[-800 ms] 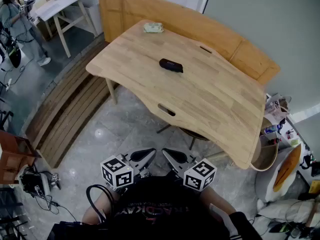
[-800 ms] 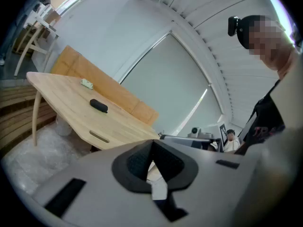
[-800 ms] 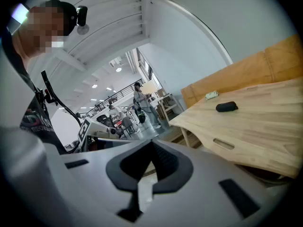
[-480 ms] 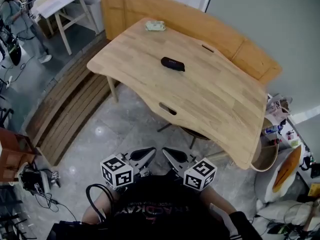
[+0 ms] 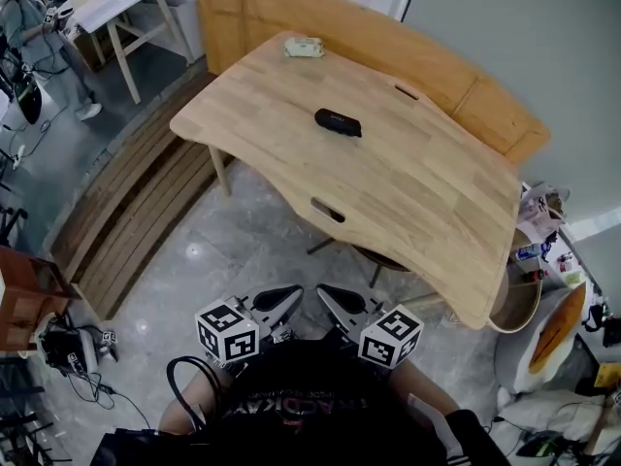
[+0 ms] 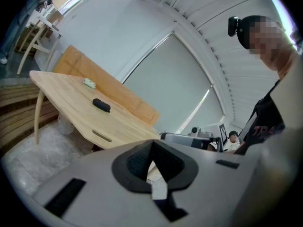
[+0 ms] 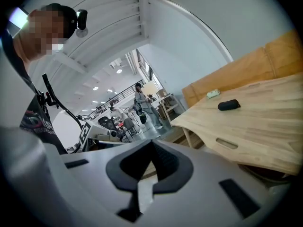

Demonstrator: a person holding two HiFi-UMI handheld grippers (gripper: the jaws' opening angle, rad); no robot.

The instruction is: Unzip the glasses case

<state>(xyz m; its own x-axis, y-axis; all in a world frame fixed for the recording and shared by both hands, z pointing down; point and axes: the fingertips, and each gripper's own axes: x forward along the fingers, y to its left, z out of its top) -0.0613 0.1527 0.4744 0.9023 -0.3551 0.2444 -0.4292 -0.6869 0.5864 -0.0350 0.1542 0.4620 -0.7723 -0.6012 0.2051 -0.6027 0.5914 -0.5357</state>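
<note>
The black glasses case (image 5: pixel 338 122) lies zipped near the middle of the wooden surface (image 5: pixel 417 192), well apart from both tools. The left hand-held gripper (image 5: pixel 281 304) and the right hand-held gripper (image 5: pixel 335 306) sit side by side close to the person's body, above the floor. Each has its jaws pressed together with nothing between them. A small pale packet (image 5: pixel 304 48) rests near the surface's far edge.

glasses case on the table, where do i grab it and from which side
Probably across its short width near one end, from above: the glasses case lies flat and long on the table, bare wood all round. Its zip is too small to see.
</note>
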